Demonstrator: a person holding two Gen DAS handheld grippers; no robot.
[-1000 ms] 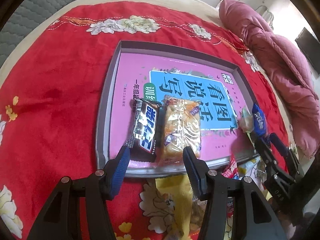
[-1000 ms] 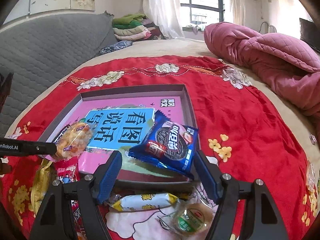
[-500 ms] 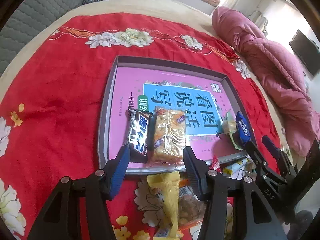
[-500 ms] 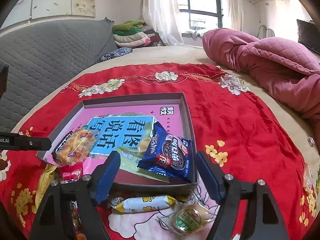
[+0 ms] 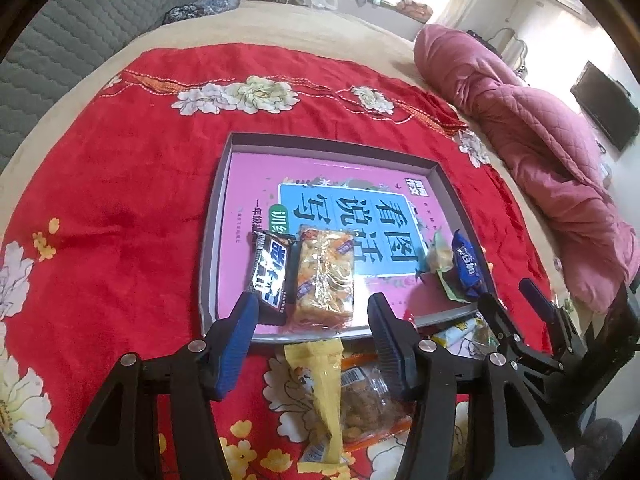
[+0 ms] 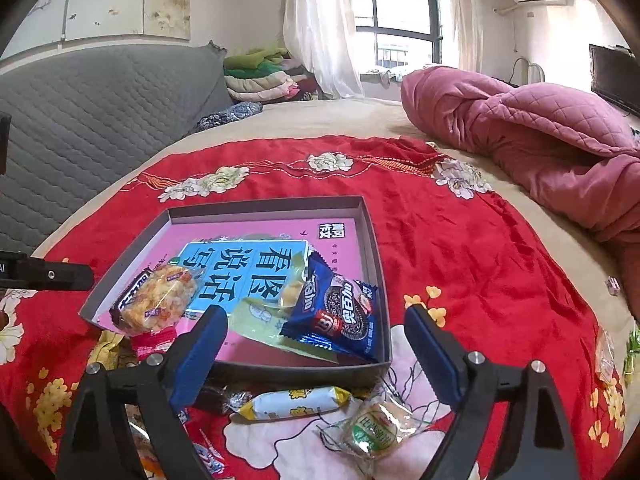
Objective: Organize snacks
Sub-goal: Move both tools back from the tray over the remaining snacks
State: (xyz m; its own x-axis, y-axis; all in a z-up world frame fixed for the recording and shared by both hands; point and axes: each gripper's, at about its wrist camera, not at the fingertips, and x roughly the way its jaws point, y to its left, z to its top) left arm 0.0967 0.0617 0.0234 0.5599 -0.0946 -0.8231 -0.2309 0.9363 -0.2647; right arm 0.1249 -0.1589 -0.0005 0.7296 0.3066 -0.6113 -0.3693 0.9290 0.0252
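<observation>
Both grippers have pulled back from the tray point(image 5: 208, 256) since a second ago, and the Oreo pack point(image 6: 340, 316) the right gripper point(image 6: 316, 352) carried over the tray now lies inside it. Right jaws wide apart, holding nothing, tips at the tray's near wall; Oreo pack just beyond, between them but untouched. Left gripper point(image 5: 312, 320) jaws also apart, empty, tips at the near rim with the chocolate bar point(image 5: 270, 278) and rice cracker point(image 5: 326, 280) just ahead. Tray sits mid red cloth point(image 5: 120, 200) on the bed; open cloth on its left and far sides, pink quilt point(image 6: 540, 136) well off to the right. Tray holds a pink book point(image 5: 320, 172) lining the floor, chocolate bar and rice cracker side by side touching at near left, Oreo pack at near right corner overlapping a green-yellow packet point(image 6: 264, 320). Outside the near wall, loose on the cloth: yellow wrapper point(image 5: 320, 392) and clear nut bag point(image 5: 368, 404) below the left jaws, yellow-white bar point(image 6: 292, 400) and round green cake point(image 6: 372, 430) below the right jaws. More small packets lie at the cloth's right edge point(image 6: 604, 356).
</observation>
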